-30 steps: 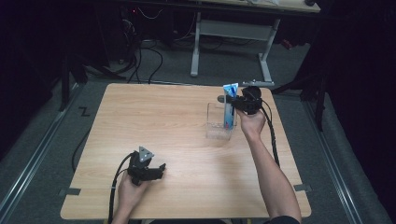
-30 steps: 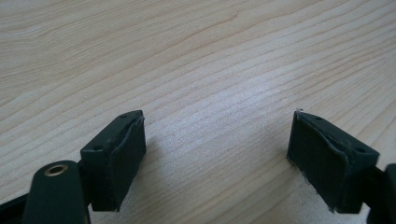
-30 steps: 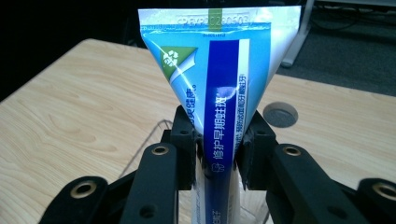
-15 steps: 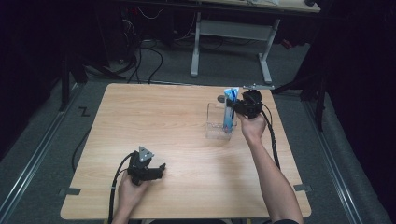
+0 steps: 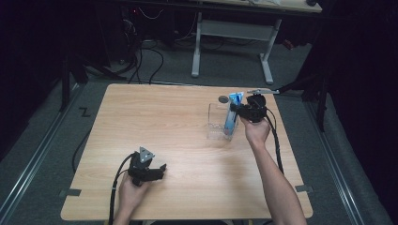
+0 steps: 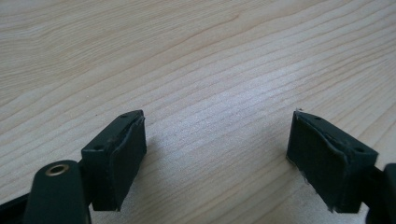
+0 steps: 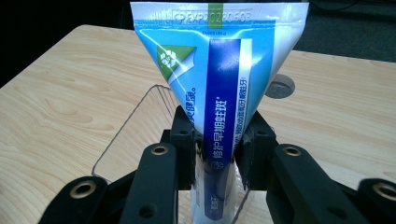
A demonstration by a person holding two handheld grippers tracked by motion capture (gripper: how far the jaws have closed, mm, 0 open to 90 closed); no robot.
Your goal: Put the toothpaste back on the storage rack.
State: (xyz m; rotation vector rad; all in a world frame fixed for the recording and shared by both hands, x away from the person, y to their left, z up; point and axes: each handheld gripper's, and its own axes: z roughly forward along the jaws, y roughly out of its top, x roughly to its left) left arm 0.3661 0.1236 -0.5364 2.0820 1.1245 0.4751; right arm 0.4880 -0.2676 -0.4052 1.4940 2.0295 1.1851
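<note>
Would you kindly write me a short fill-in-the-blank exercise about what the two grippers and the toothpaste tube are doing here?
1. The right gripper is shut on a blue and white ____ tube.
2. The toothpaste tube stands partly inside a clear ____ container.
3. The jaws of the left gripper stand ____, with bare tabletop between them.
4. Everything rests on a light ____ table.

Missing words: toothpaste; plastic; open; wooden

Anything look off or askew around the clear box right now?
Nothing stands out. The right gripper is shut on the toothpaste tube, which stands upright, crimped end up, in the clear box. The box sits square on the table, no spill. The left gripper rests open and empty.
</note>
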